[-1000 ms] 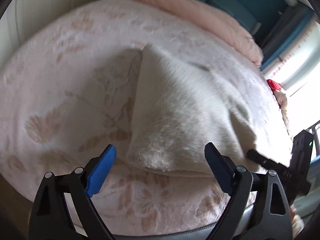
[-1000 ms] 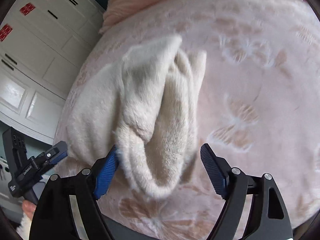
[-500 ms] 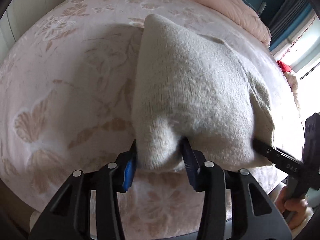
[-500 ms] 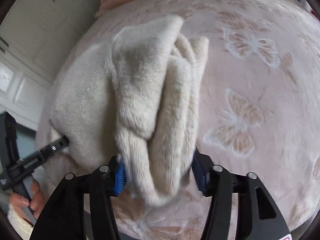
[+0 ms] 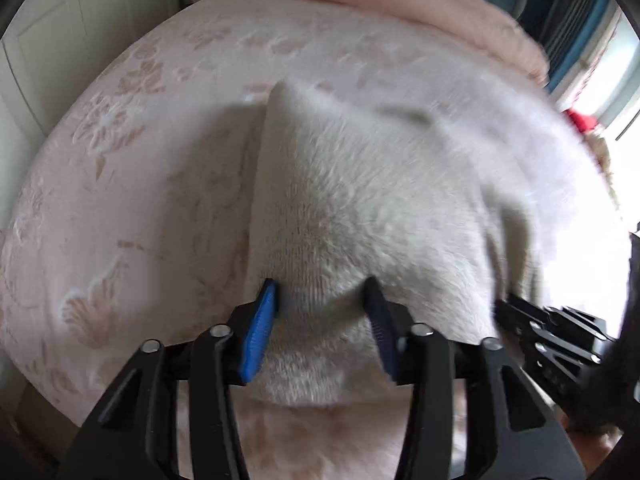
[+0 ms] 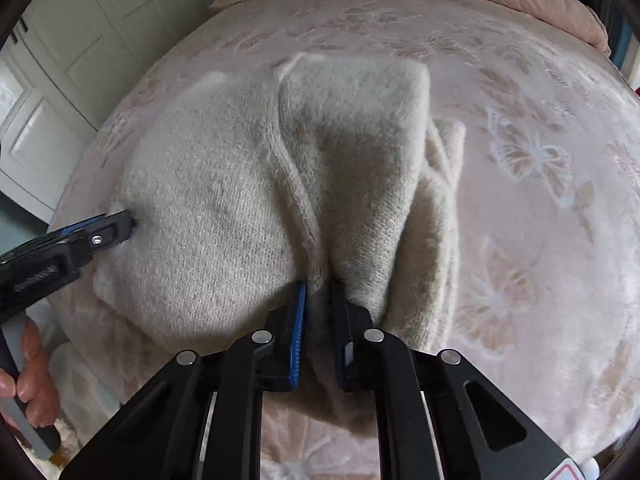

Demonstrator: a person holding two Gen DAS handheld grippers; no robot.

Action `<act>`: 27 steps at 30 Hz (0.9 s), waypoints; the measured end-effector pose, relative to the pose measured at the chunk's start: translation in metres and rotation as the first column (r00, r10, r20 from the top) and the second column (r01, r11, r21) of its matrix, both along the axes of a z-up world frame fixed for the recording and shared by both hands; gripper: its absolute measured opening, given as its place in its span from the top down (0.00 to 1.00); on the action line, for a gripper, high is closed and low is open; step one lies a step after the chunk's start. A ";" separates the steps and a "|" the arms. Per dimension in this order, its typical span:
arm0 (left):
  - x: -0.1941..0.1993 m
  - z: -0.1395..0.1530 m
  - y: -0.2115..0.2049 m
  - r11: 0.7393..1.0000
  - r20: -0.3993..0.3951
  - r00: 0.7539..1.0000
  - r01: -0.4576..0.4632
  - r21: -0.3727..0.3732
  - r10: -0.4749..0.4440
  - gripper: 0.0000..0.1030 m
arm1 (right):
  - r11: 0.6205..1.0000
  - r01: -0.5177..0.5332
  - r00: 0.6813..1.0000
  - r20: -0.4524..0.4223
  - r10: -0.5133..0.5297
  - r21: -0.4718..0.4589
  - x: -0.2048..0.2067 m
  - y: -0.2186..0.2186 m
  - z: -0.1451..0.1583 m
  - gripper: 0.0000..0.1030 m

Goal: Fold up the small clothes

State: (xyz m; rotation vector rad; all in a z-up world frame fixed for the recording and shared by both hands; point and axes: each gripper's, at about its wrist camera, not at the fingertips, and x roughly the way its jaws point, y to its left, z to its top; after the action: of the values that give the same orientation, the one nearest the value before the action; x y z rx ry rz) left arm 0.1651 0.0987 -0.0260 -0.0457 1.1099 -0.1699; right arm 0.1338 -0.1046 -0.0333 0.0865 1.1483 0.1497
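Note:
A fluffy cream knitted garment [image 5: 360, 200] lies partly folded on the pink bedspread [image 5: 120, 200]. My left gripper [image 5: 320, 304] is shut on its near left corner, the blue pads pinching a thick bunch of cloth. In the right wrist view my right gripper [image 6: 318, 300] is shut tight on the near edge of the same garment [image 6: 240, 200], where two folds meet. The left gripper also shows in the right wrist view [image 6: 96, 236] at the garment's left edge. The right gripper shows in the left wrist view [image 5: 552, 332], at the garment's right side.
The bedspread [image 6: 540, 200] carries a raised butterfly and flower pattern. A rolled pink duvet [image 5: 380, 8] lies along the far side. White cupboard doors [image 6: 80, 60] stand to the left. A red item [image 5: 582, 120] lies by the bright window at right.
Both grippers closed from wide open onto the garment's near edge, the right one now pinched tight. The near edge has lifted and the garment has bunched up toward me.

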 end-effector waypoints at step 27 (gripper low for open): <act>-0.142 0.074 -0.036 0.994 0.215 0.976 -0.008 0.106 -0.015 0.07 | 0.976 0.206 0.952 0.247 -0.184 -0.068 -0.148 -0.022 0.083 0.17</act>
State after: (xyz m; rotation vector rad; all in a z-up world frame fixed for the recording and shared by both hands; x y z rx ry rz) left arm 0.0227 0.0624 0.0475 0.0683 0.9003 -0.1157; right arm -0.0140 -0.1261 0.0497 0.0961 0.8982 -0.0686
